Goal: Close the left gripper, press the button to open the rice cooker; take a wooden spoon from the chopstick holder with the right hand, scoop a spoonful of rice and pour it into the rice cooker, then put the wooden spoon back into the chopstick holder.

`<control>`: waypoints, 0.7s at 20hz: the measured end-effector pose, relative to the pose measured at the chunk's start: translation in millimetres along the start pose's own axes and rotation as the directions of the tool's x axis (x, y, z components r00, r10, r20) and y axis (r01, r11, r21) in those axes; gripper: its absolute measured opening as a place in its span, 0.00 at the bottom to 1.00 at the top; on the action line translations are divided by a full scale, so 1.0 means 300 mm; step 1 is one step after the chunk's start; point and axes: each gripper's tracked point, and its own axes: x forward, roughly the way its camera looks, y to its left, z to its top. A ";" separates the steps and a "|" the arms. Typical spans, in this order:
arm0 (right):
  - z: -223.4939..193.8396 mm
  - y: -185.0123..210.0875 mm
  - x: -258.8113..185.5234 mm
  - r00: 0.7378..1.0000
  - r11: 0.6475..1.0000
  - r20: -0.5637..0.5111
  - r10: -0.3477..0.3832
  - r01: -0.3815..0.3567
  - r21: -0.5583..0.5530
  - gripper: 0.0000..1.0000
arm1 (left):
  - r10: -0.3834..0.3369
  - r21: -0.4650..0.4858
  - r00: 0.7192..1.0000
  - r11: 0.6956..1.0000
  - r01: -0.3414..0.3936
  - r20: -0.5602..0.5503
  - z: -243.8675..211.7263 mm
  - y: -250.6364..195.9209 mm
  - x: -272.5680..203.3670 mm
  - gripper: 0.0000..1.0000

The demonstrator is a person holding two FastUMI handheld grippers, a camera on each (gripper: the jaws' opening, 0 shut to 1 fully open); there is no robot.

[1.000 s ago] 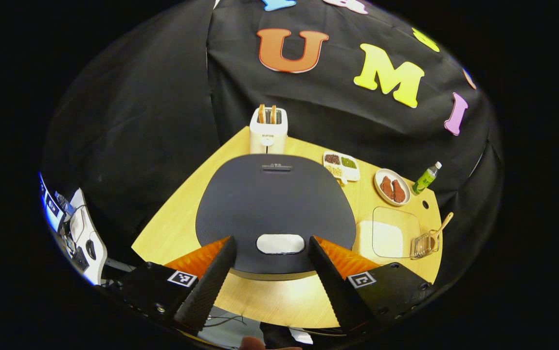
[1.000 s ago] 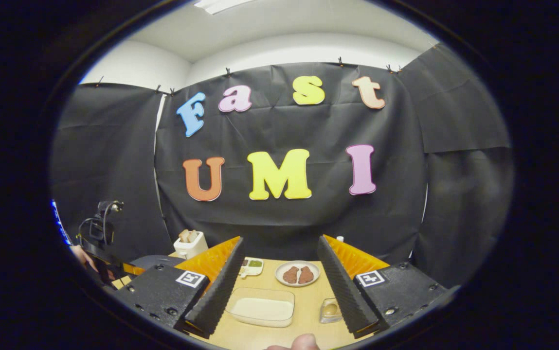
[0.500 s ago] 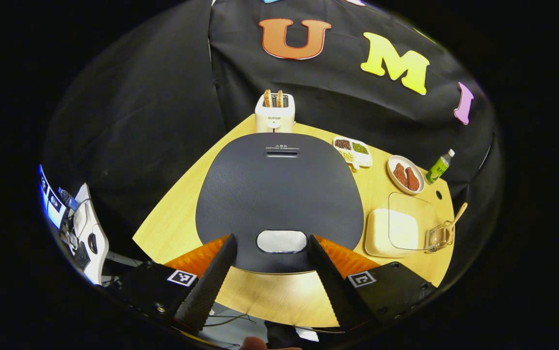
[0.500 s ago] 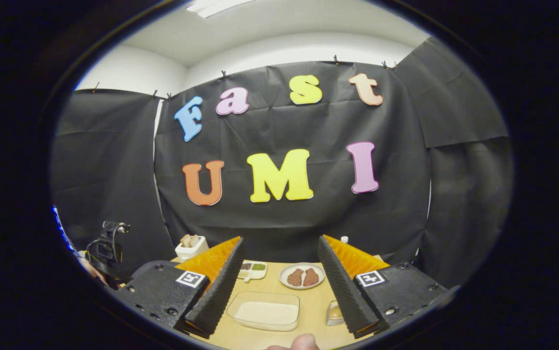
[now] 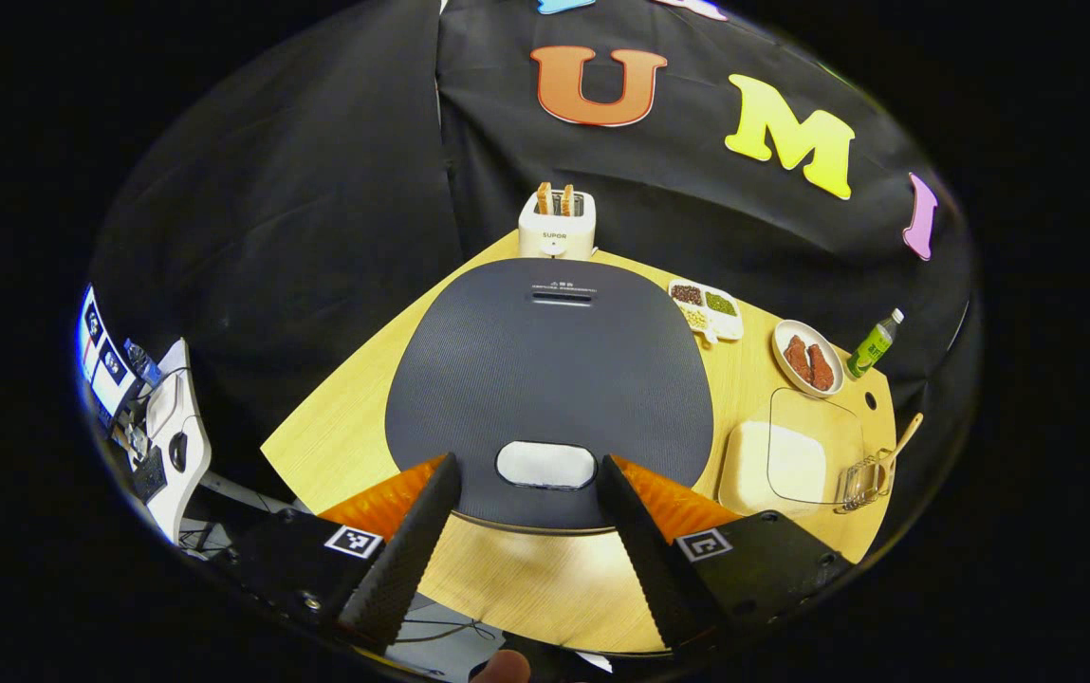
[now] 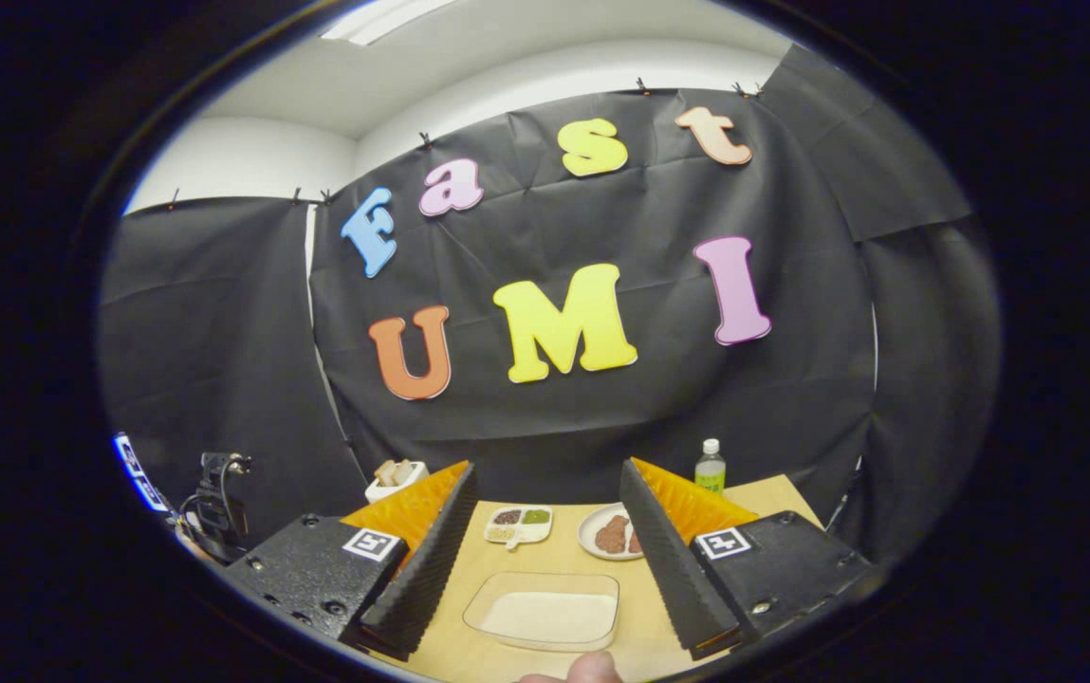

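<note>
The dark grey rice cooker fills the middle of the left gripper view, lid down, with its pale oval button at the near edge. My left gripper hovers open above it, one finger on each side of the button. At the table's right end a clear chopstick holder holds the wooden spoon, beside a clear tray of white rice. In the right gripper view my right gripper stands open above the rice tray, nothing between its fingers.
A white toaster with two slices stands behind the cooker. A divided dish of beans, a plate of red meat and a green bottle line the wooden table's far right. A desk with equipment stands at left.
The left gripper view has shifted slightly, the cooker button staying between the open fingers. The right gripper has tilted and swung, bringing the green bottle into view and the rice tray nearer centre.
</note>
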 end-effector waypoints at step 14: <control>0.151 0.081 -0.237 0.994 0.995 0.106 -0.041 0.051 -0.090 0.96 | -0.071 -0.058 0.966 0.994 0.088 0.248 0.091 0.025 -0.279 0.95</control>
